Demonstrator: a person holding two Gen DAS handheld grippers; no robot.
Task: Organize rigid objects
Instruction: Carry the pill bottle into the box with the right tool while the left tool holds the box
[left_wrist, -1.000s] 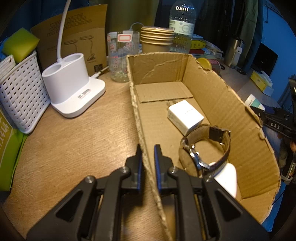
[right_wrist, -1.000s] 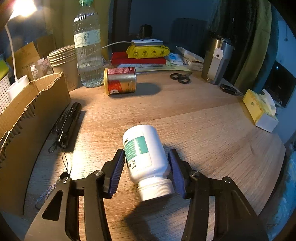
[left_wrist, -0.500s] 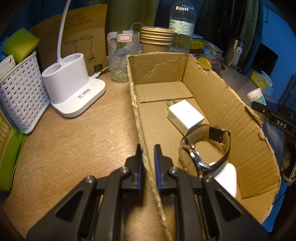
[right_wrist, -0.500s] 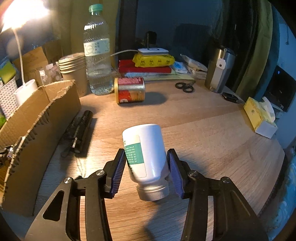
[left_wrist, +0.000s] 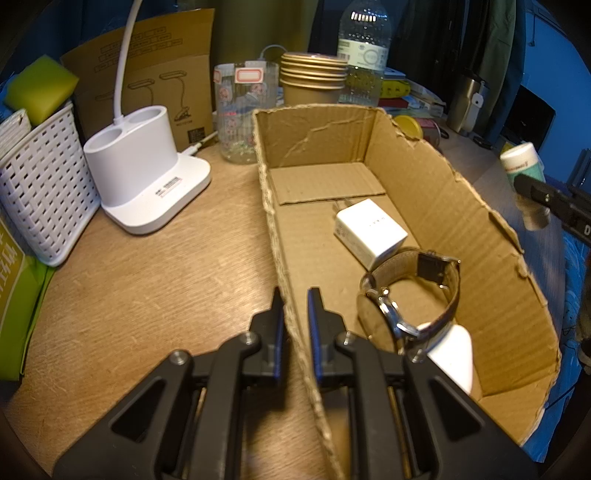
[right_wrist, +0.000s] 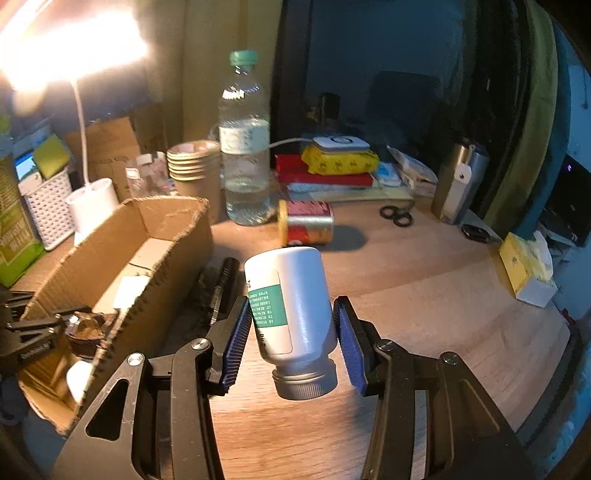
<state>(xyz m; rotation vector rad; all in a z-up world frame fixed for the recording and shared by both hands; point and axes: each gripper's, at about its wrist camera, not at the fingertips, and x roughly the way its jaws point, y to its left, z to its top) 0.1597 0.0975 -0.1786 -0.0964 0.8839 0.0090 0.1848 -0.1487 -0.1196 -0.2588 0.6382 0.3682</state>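
Bottle (right_wrist: 291, 314) pinched between right gripper (right_wrist: 293, 343) pads, lifted off table, long axis along fingers, cap toward camera. Cardboard box (right_wrist: 122, 236) lies to bottle's left, near; judged next move: carry left over rim. Left gripper (left_wrist: 295, 317) pressed onto box's near wall (left_wrist: 291, 332), steadying it. Inside: watch (left_wrist: 413, 295), white charger (left_wrist: 369, 232). White item under watch partly hidden, unidentifiable. Flashlight (right_wrist: 221, 284) beside box blurred.
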